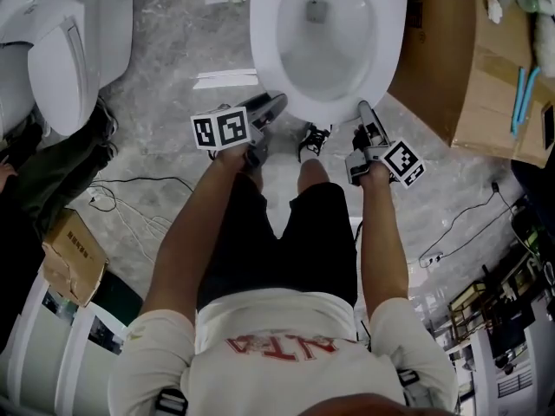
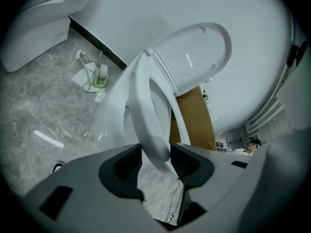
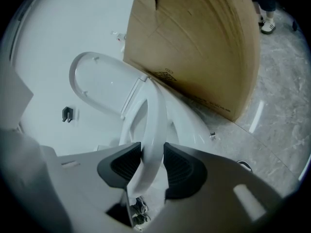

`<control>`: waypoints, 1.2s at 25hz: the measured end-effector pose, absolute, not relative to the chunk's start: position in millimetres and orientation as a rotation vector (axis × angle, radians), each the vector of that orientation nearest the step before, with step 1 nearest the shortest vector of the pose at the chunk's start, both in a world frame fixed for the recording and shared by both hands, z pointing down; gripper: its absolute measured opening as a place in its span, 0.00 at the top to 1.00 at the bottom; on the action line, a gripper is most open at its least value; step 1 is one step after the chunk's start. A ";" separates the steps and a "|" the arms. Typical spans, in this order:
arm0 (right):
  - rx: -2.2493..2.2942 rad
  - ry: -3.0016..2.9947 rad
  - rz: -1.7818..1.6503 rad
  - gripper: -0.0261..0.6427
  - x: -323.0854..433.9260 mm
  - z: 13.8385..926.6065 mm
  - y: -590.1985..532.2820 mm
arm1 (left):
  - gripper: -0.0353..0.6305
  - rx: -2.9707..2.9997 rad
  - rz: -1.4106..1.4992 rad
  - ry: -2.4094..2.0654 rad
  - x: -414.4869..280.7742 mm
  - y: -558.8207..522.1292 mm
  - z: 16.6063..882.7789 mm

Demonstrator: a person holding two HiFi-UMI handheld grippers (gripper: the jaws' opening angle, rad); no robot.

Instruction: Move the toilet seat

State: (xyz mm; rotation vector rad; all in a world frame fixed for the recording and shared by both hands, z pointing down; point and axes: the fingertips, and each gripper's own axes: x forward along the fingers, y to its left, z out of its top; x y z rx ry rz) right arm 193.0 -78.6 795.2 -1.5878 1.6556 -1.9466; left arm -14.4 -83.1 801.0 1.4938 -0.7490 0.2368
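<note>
White toilet seat [image 2: 145,101], half-raised at frame centre, is pinched at its front rim by left tool [image 2: 155,160] and right tool [image 3: 152,165]; lift both evenly, swinging about the hinge [image 2: 148,52], to avoid twisting it.

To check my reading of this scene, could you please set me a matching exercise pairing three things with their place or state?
Things:
1. toilet seat
2. toilet lid
3. cardboard box

States:
A. brown, standing on the grey floor
B. raised upright
C. part-lifted, clamped by the left tongs and right tongs

Pairs: 1-C, 2-B, 3-A
</note>
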 end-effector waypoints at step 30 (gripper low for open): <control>-1.275 1.857 -1.811 0.69 200.8 624.9 -154.6 | 0.69 1.507 -0.392 -0.885 -12.6 -152.8 616.5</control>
